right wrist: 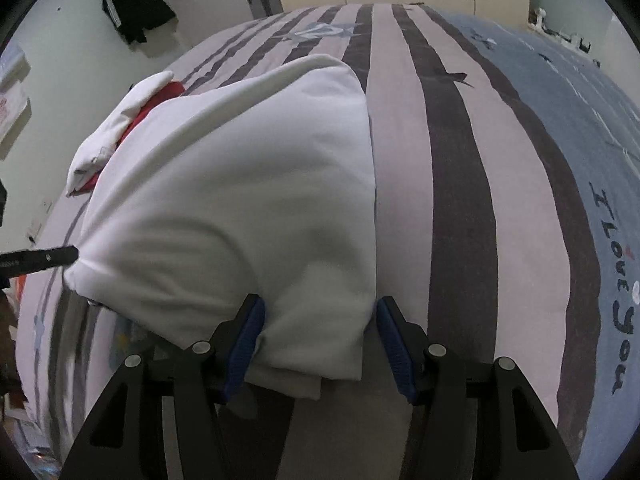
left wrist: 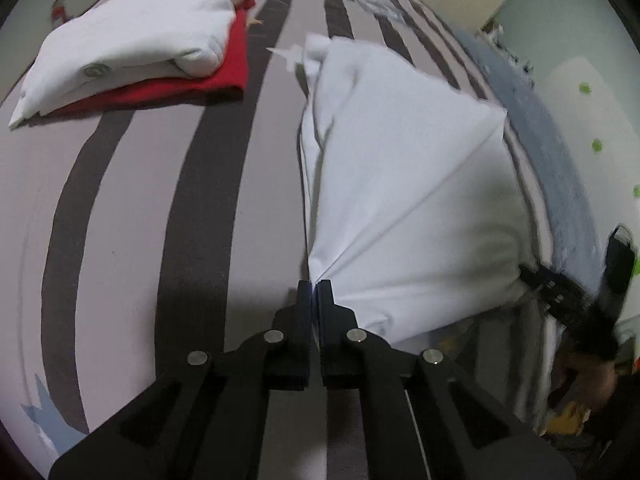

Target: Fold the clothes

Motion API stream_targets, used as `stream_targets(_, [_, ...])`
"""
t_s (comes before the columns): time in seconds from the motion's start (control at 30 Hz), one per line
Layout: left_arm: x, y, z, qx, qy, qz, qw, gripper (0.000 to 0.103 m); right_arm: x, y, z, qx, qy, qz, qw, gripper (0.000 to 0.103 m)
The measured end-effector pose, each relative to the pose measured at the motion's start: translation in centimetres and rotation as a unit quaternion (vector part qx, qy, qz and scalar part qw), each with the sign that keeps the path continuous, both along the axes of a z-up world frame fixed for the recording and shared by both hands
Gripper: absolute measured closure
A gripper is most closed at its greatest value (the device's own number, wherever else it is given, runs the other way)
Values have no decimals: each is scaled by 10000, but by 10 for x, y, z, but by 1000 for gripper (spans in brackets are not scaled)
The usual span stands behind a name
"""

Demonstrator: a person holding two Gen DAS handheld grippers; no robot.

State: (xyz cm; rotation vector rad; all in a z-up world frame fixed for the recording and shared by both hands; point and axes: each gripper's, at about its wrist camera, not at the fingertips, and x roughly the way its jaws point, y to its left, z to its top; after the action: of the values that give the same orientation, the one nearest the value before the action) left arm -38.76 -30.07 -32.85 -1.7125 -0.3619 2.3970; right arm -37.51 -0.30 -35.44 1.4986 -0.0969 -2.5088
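Left gripper [left wrist: 314, 286] clamped, jaws together, on one corner of the white garment [left wrist: 404, 200], fabric fanning in taut creases away from the pinch. Right gripper [right wrist: 320, 340] with blue pads [right wrist: 245, 344] standing apart, a thick folded corner of the same garment between them; left pad touching cloth, right pad apparently clear of it, so a firm hold not certain. Garment lifted at both near corners, far end trailing on the striped bedcover [left wrist: 160, 200]. Beyond it, near the bed's far left edge, a finished stack: folded white piece [left wrist: 140, 36] lying on a folded red piece [left wrist: 228, 76].

For a clean fold: both corners kept level and equally taut, carried across together, laid edge to edge before release; right pads probably best closed first, or the bundle may slip.

Count: grippers, two; garment in hand, one; folded garments stacked, two; dark jacket [right wrist: 134, 4] hanging on the wall, one
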Motion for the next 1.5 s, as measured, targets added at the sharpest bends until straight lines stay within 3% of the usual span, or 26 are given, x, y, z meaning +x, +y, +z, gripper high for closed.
stream_targets(0.17, [-1,-5,37,-155,581,509,9969,83,0,-4,19,152,75,73,9998,50])
stream_targets(0.27, [-16,10,56,-300,1099,280,9931,82,-4,-5,38,146,304,46,9994,50])
stream_targets(0.43, [-70,53,50,-487,1563,-306,9860,82,-36,-11,54,-23,694,-95,9975,50])
stream_targets(0.57, [-119,76,33,-648,1664,-593,9821,82,-77,-24,50,-120,963,-194,9951,51])
stream_targets(0.67, [-149,76,19,-830,1721,-586,9798,82,-99,-31,35,-106,903,-240,9956,54])
stream_targets(0.83, [-168,36,4,-1253,1451,151,9813,87,-97,-25,-6,91,689,-349,9970,54])
stream_targets(0.93, [-170,14,15,-920,1438,550,9838,87,-95,-21,-5,110,693,-341,9970,54])
stream_targets(1.1, [-148,75,53,-173,1934,-523,9796,87,-96,-14,12,5,777,-438,9960,54])
stream_targets(1.17, [-145,118,58,193,1922,-1194,9739,87,-102,-9,22,-92,904,-574,9942,54])
stream_targets(1.27, [-150,157,56,567,1796,-1814,9652,87,-119,1,28,-151,988,-779,9919,54])
stream_targets(1.43, [-162,201,29,415,1619,-2302,9587,87,-148,22,17,-168,909,-1144,9891,54])
stream_targets(1.5, [-174,197,13,218,1482,-2044,9673,87,-157,25,8,-148,848,-1186,9892,54])
